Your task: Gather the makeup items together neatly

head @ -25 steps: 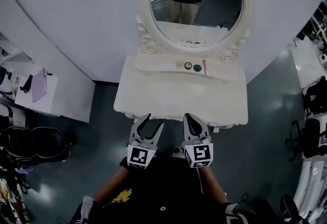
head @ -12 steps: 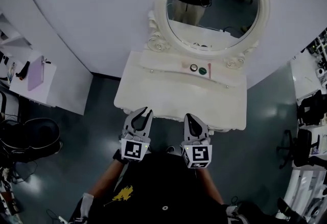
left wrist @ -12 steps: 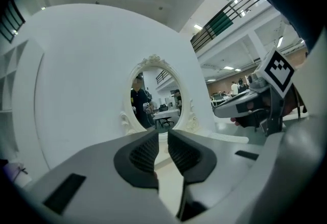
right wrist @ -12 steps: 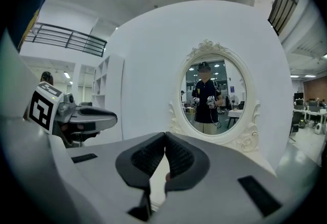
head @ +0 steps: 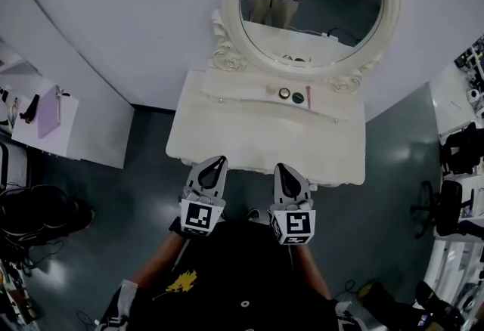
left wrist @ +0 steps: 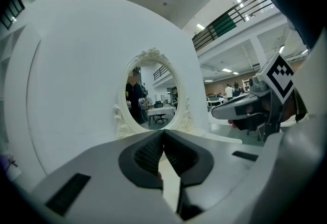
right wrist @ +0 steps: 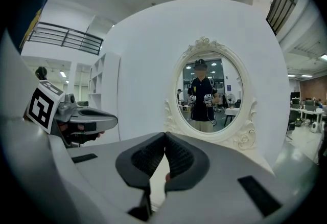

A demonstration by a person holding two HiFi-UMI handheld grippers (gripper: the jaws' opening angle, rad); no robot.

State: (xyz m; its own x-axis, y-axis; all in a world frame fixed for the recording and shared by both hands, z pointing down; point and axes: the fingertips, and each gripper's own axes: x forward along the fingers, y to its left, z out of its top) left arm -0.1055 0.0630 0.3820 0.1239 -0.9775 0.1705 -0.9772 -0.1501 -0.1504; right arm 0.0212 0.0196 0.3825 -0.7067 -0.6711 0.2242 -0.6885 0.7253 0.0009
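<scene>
The makeup items lie in a short row on the back ledge of the white dressing table (head: pixel 227 137), under the oval mirror (head: pixel 314 8): a small white piece (head: pixel 270 88), a dark-rimmed round compact (head: pixel 284 94), a green round pot (head: pixel 298 98) and a thin red stick (head: pixel 308 94). Both grippers hover at the table's near edge, well short of the items. My left gripper (head: pixel 218 162) (left wrist: pixel 163 131) has just been closing and is now shut, with nothing between its jaws. My right gripper (head: pixel 281 168) (right wrist: pixel 164 135) is shut and empty too.
A white side desk (head: pixel 64 129) with a purple item (head: pixel 48 112) stands at the left against the curved white wall. A black chair (head: pixel 38 208) sits lower left, and office chairs (head: pixel 457 148) stand at the right. Dark floor surrounds the table.
The left gripper's jaws went from wide open to shut, empty. It edged slightly toward the table. The right gripper stayed shut and hardly moved.
</scene>
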